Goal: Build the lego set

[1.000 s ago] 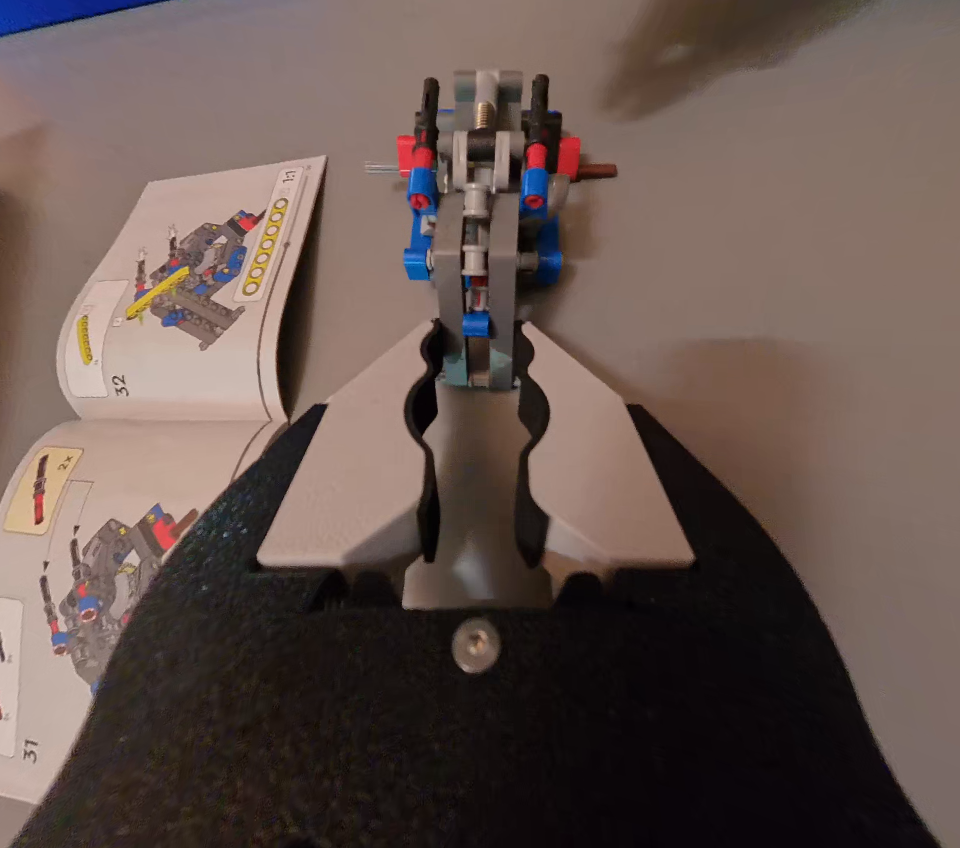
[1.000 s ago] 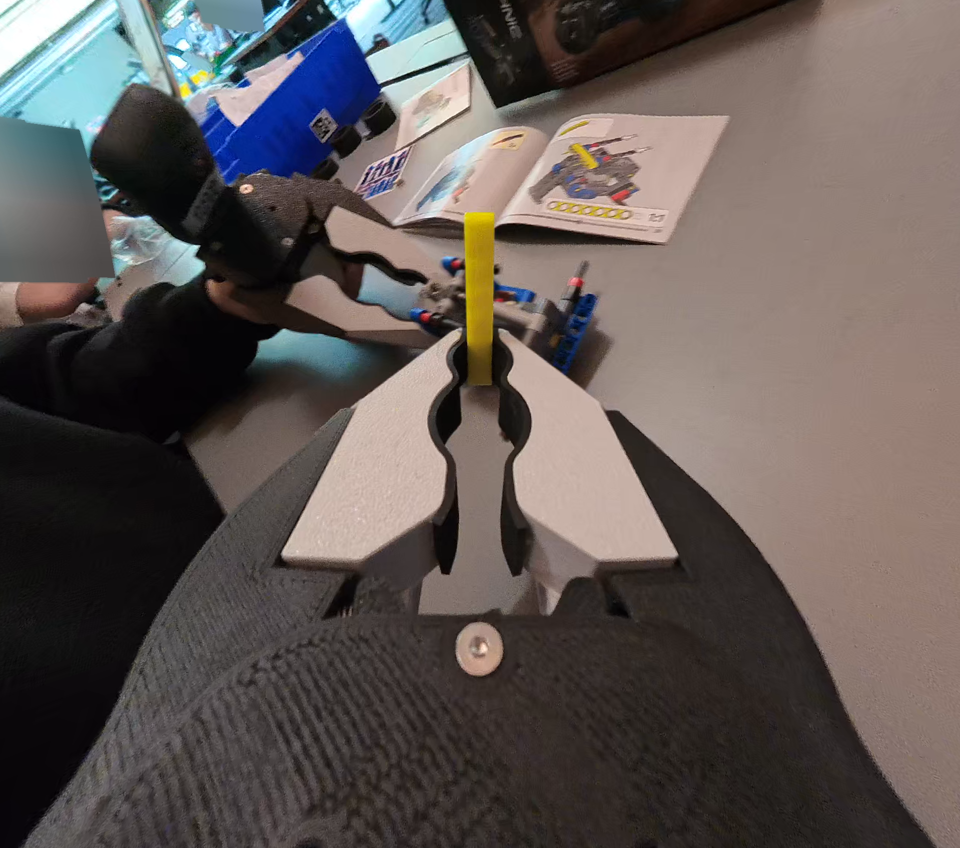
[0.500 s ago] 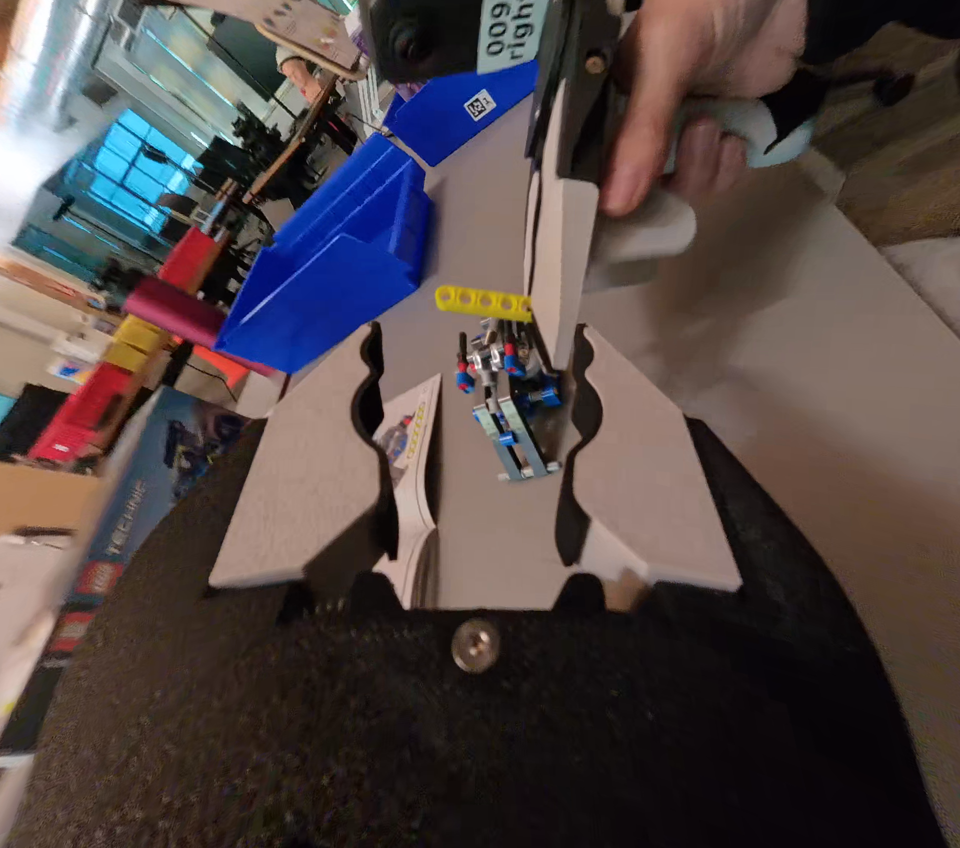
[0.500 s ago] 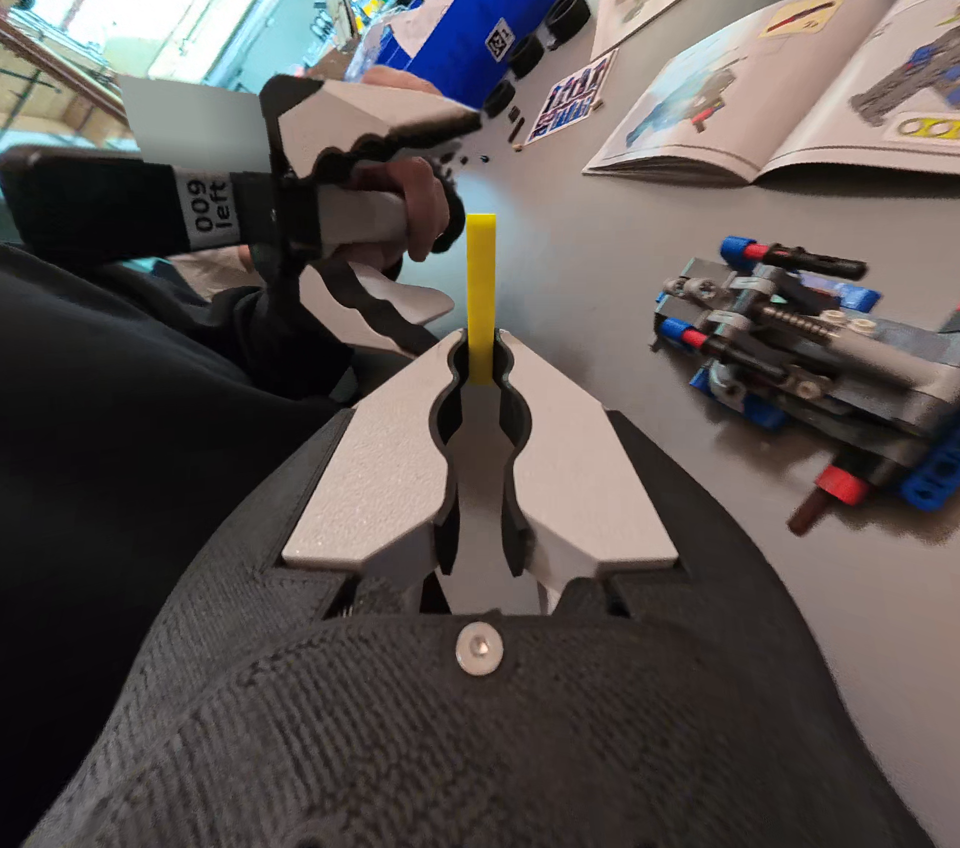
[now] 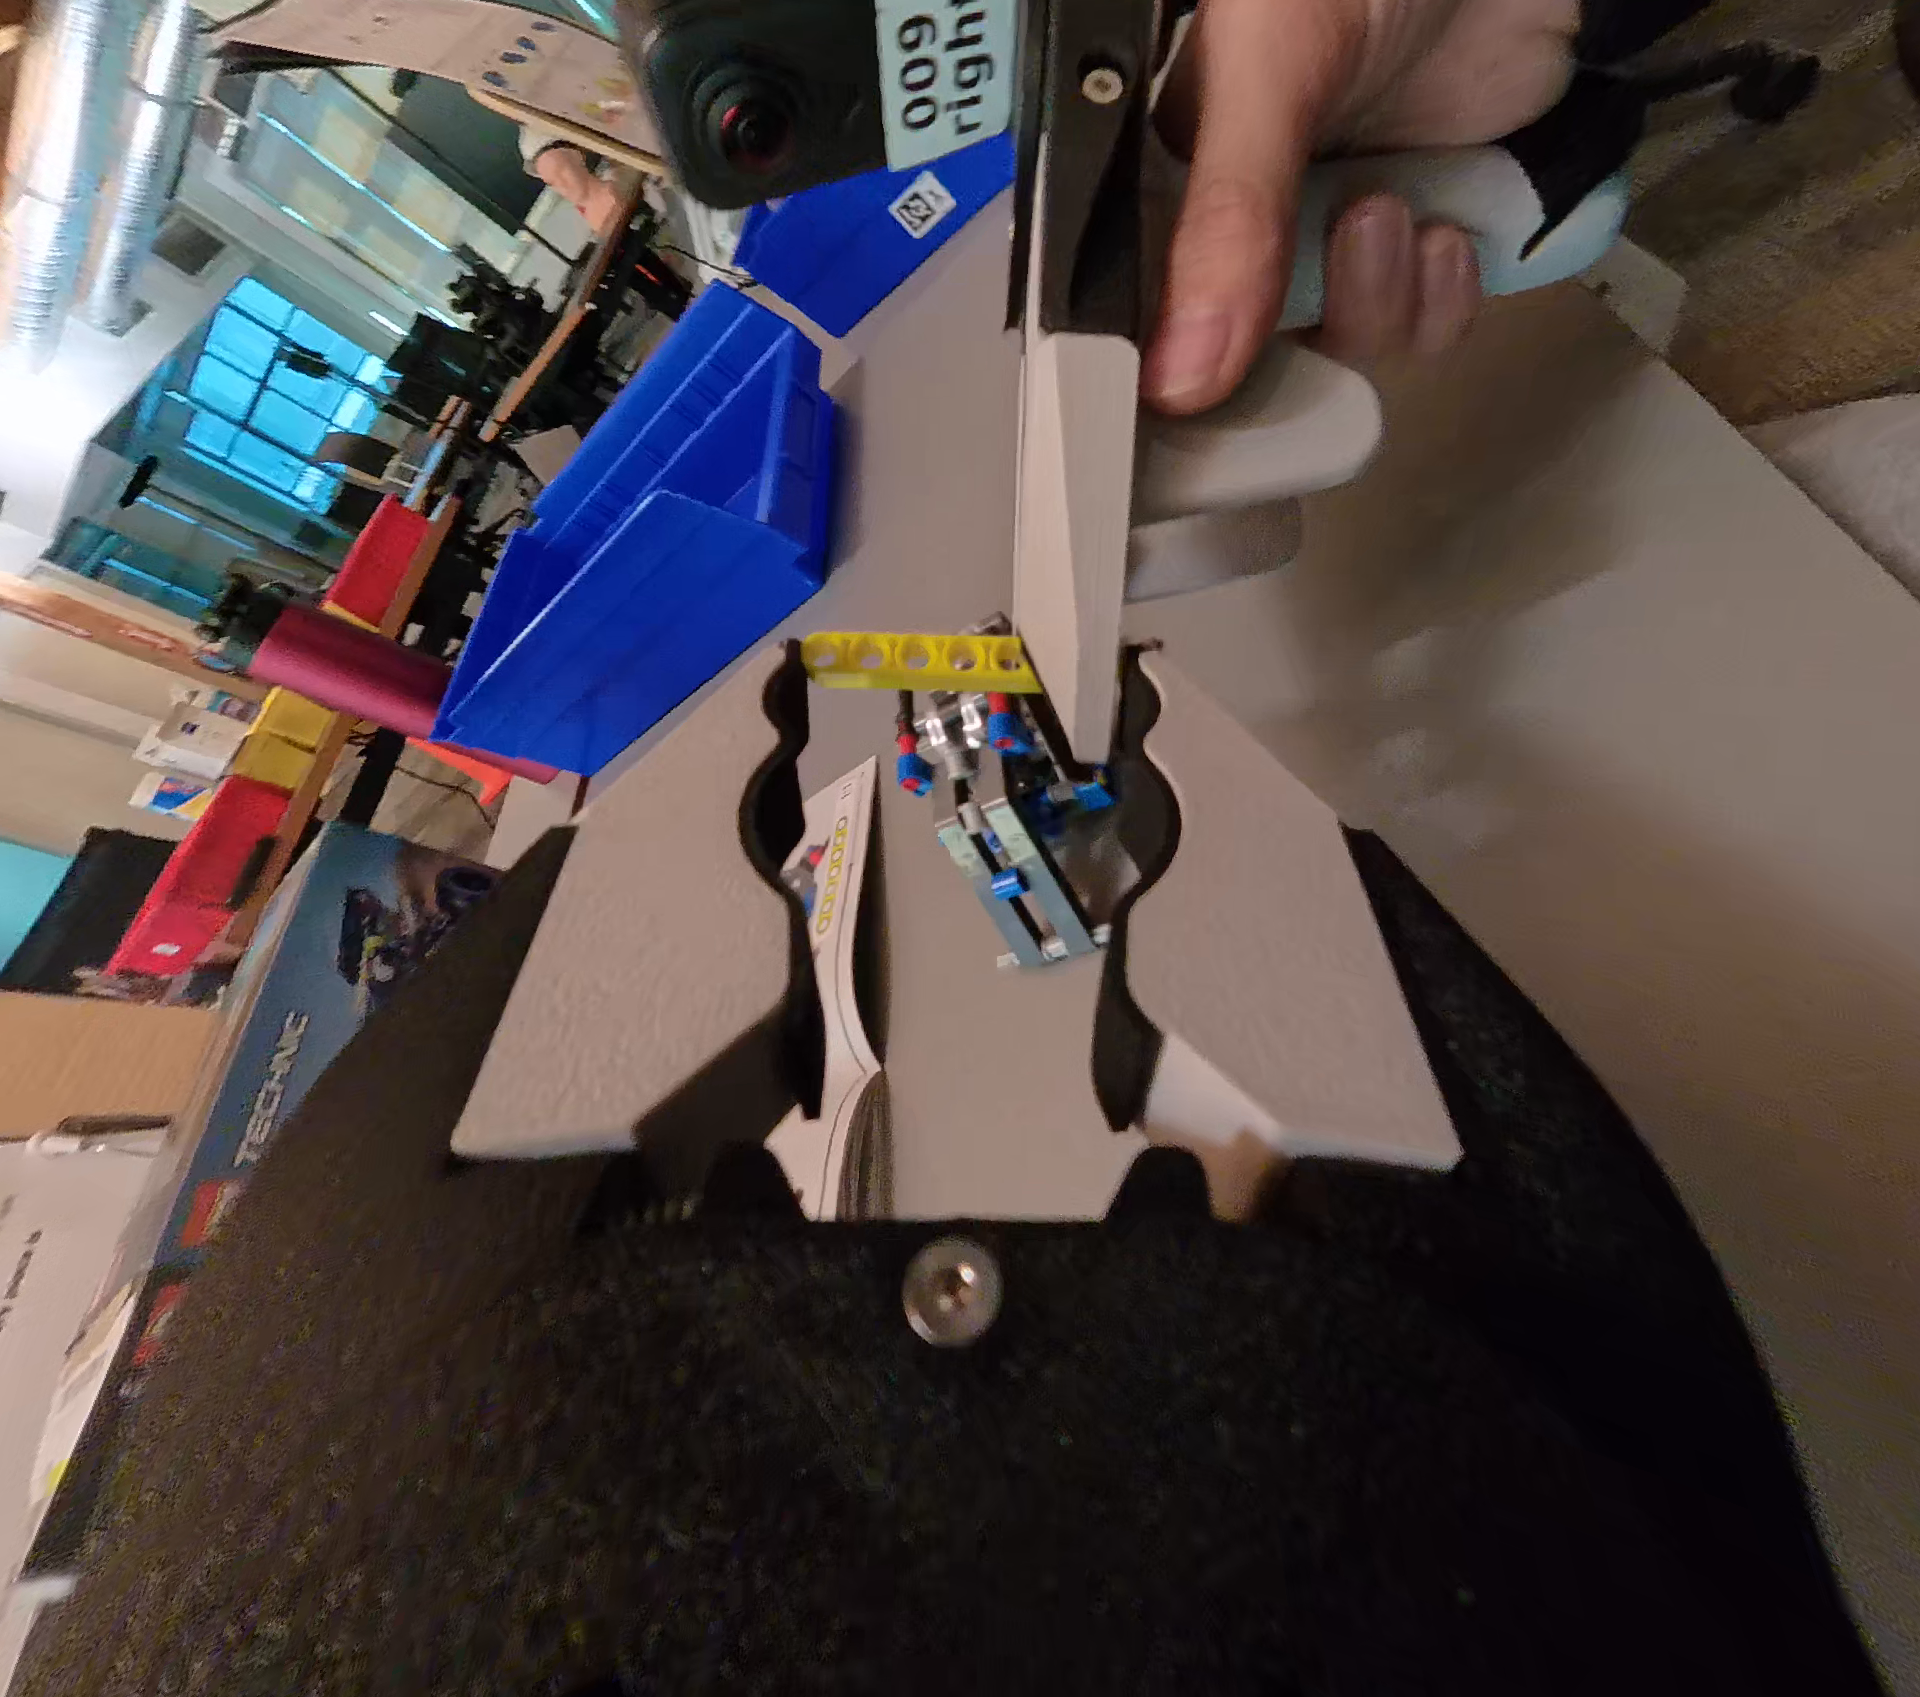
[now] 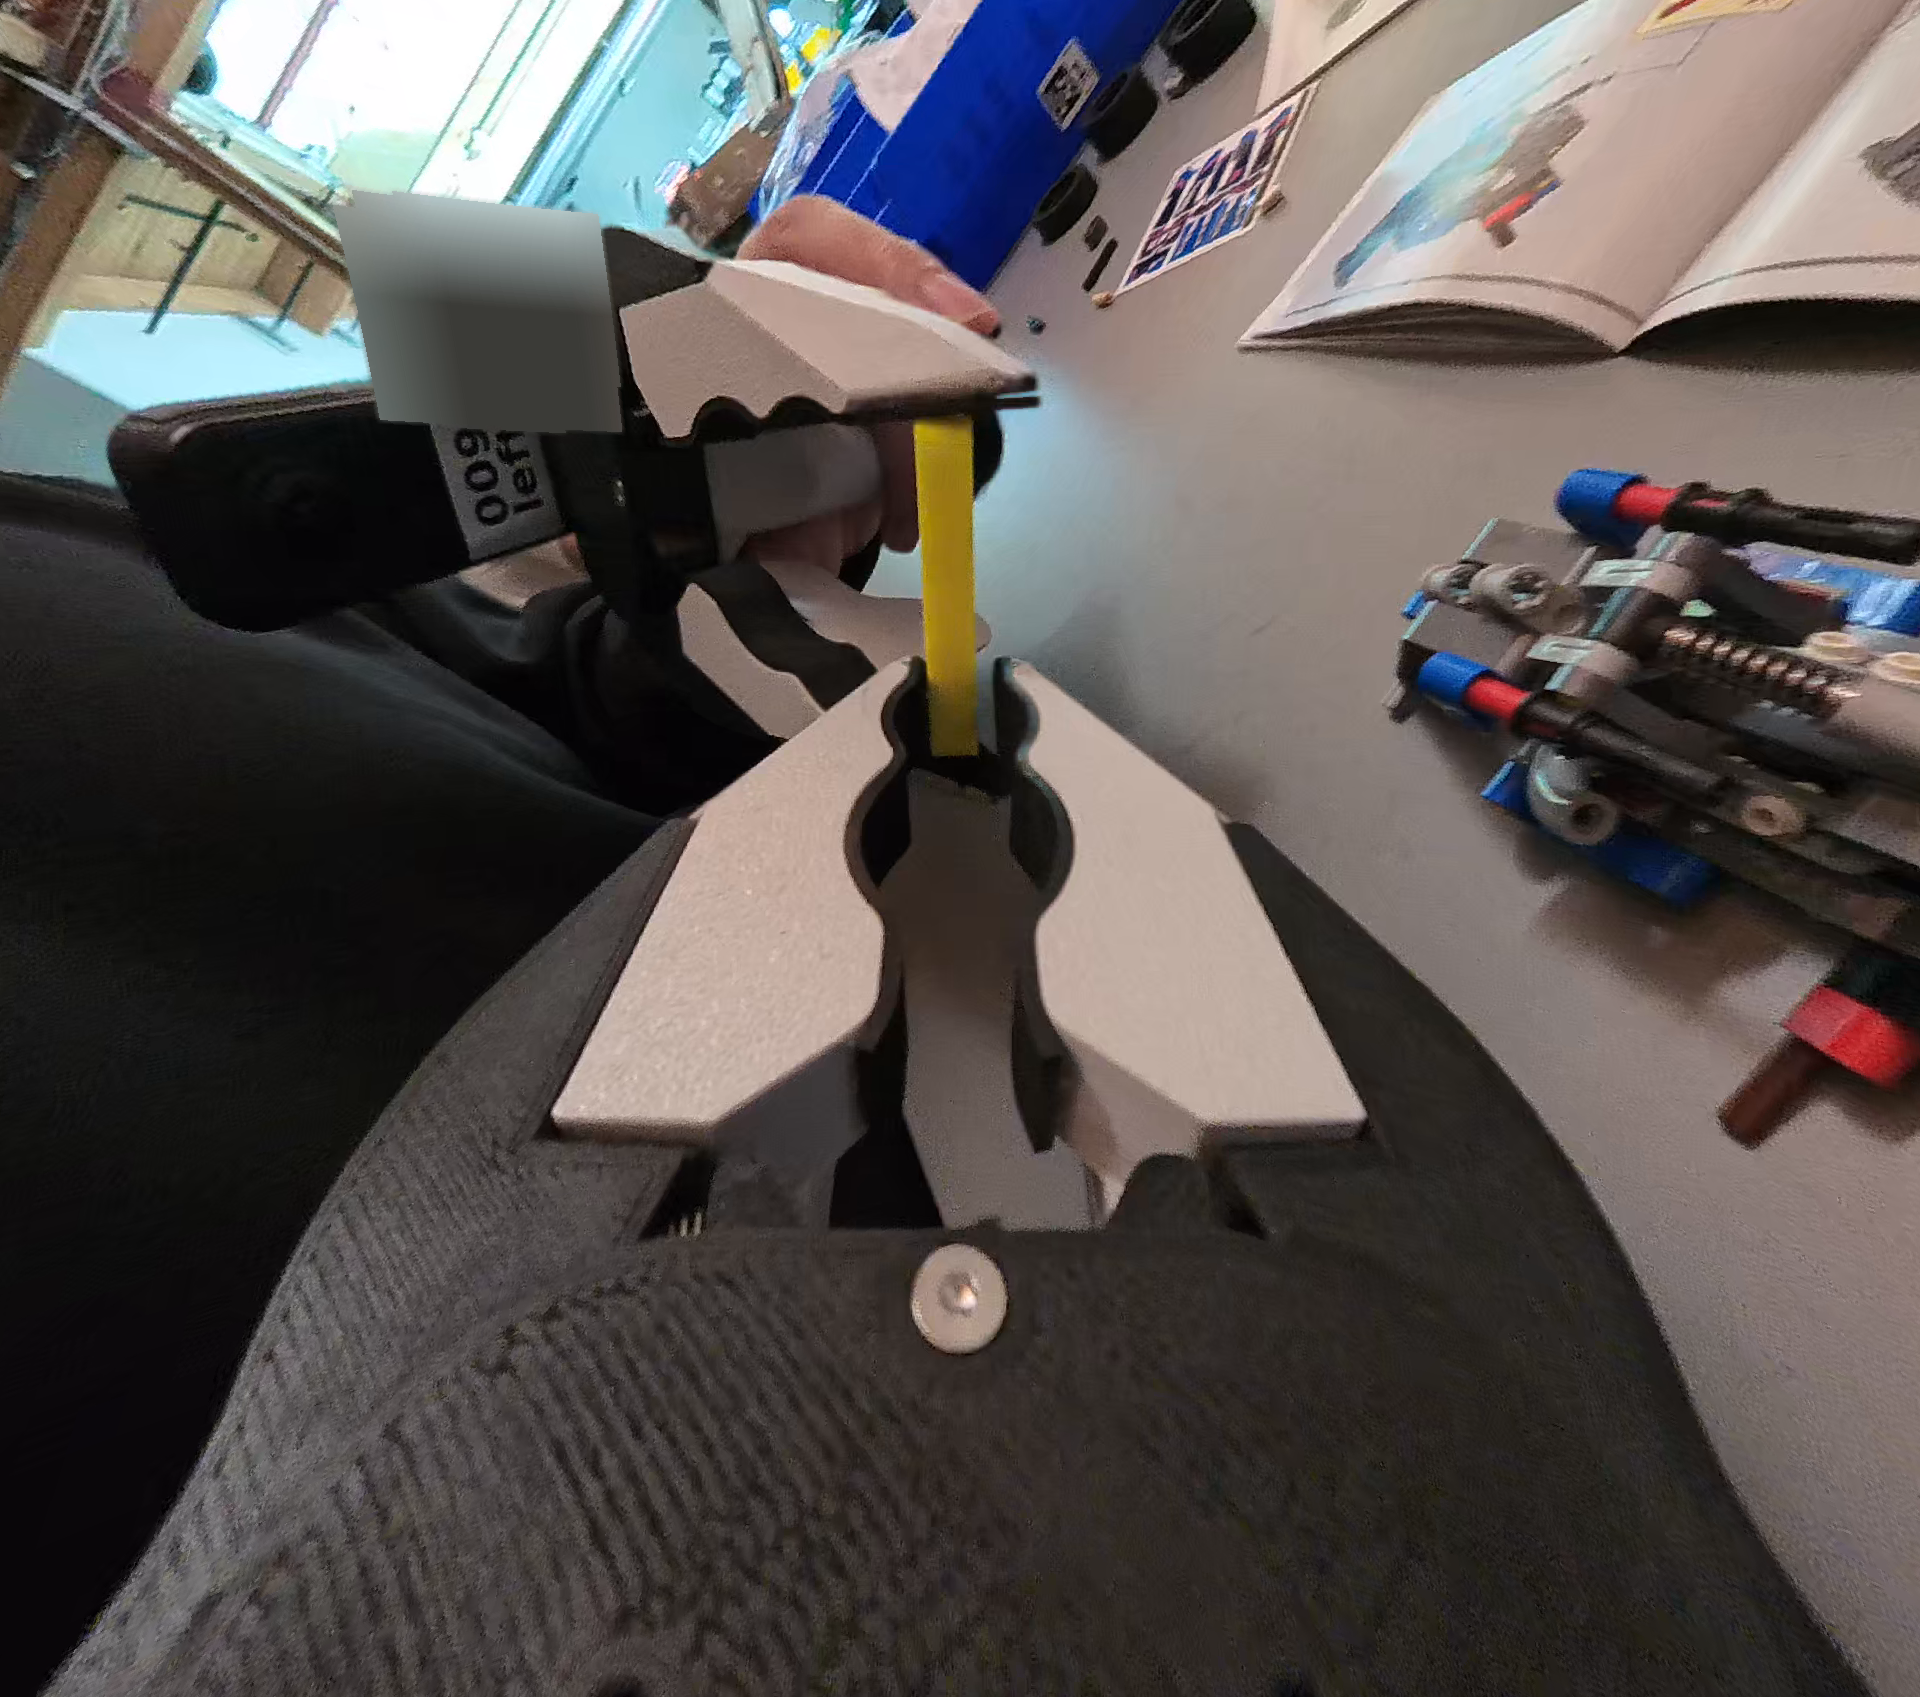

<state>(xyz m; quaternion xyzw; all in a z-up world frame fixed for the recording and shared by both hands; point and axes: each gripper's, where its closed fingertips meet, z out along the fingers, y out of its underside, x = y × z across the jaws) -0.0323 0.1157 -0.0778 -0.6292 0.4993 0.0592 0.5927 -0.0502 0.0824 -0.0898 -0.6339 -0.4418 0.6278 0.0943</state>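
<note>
The right gripper (image 6: pixel 954 681) grasps a yellow beam (image 6: pixel 948 567) whose far end lies between the released fingers of the left gripper (image 5: pixel 961 691). Beyond them lie the brick assembly (image 6: pixel 1662 712), an open booklet (image 6: pixel 1621 193) and blue bins (image 5: pixel 644 567).

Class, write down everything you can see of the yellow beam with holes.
The yellow beam is a slim, straight bar of glossy plastic with a row of round holes through its flat face. One end sits between the fingertips of the right gripper; a slight gap shows beside it there. It juts forward above the table, its far end reaching the open left gripper's fingertips.
</note>
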